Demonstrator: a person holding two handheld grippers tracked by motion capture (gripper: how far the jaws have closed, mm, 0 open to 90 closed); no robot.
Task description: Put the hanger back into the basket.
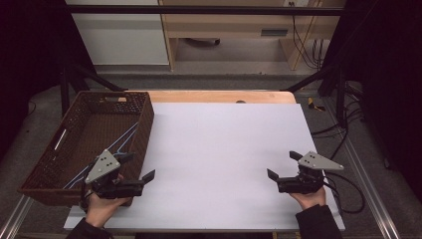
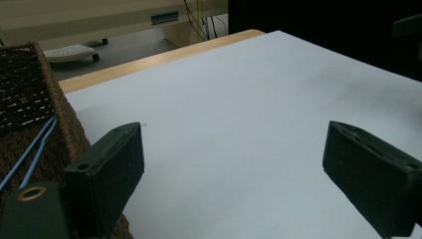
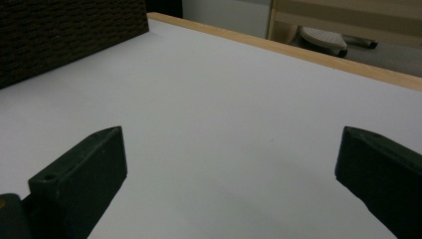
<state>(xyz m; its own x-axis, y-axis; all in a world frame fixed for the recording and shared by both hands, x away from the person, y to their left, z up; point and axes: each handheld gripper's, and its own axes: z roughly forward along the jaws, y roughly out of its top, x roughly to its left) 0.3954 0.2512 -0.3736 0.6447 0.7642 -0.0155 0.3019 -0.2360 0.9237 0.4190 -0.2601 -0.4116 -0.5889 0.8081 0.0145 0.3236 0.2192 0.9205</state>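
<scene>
So the person has a gripper in each hand, both held low near the front edge of the white sheet (image 1: 224, 164) that covers most of the wooden table (image 1: 219, 96). The left gripper (image 1: 138, 167) sits right at the near corner of the brown woven basket (image 1: 59, 164), jaws spread wide with nothing between them. The right gripper (image 1: 283, 165) is well apart from it on the other side of the sheet, jaws also wide and empty. Inside the basket there are thin blue rods (image 1: 122, 142) lying slantwise along the bottom (can't tell exactly what they are), plus a small pale stick (image 1: 60, 140) by the far wall.
</scene>
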